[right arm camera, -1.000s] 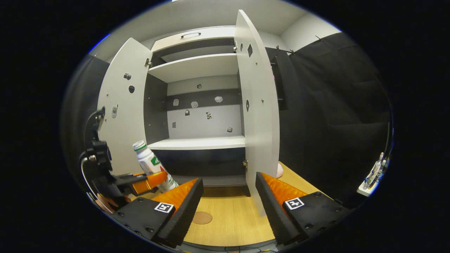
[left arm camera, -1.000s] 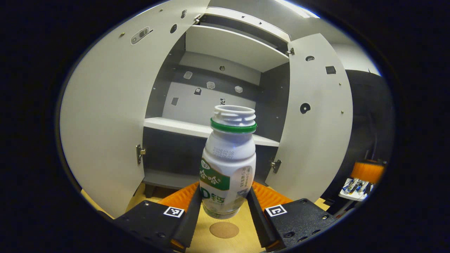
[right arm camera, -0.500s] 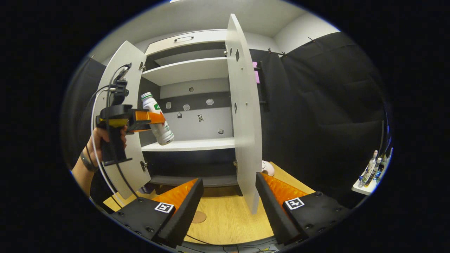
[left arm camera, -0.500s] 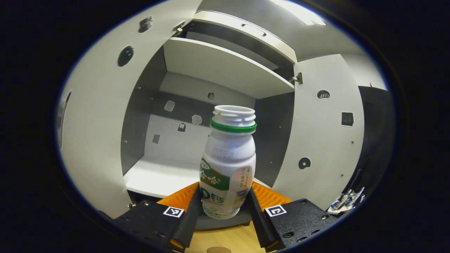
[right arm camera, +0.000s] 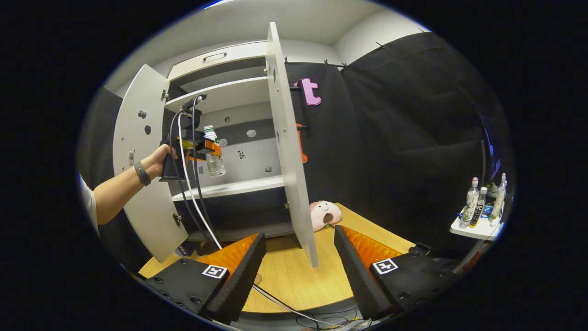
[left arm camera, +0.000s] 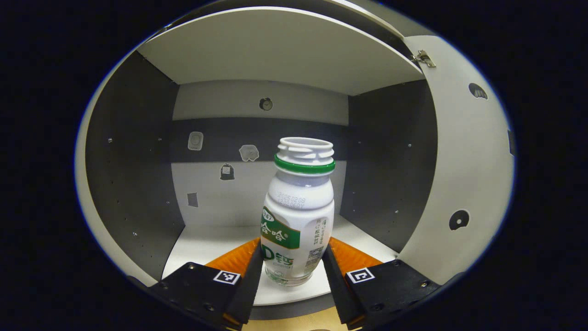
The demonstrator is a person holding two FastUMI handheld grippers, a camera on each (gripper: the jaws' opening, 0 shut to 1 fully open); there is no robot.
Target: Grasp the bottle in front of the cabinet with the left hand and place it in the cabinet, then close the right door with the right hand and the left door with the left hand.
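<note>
The left tool (left arm camera: 293,271) is clamped on the lower body of the bottle (left arm camera: 298,216), which hangs upright just above the cabinet's middle shelf (left arm camera: 202,243), inside the compartment. Small, uncapped and plastic, it looks light and fairly stiff, though its smooth label could slip; the low grip at 6 o'clock seems sound. The right tool (right arm camera: 298,271) stands apart and empty over the worktop (right arm camera: 294,271), the right door (right arm camera: 287,138) at 12 o'clock.

The left gripper view looks straight into the cabinet (left arm camera: 257,92) from close up; the right gripper view faces it from farther back, above the table (right arm camera: 298,276).
</note>
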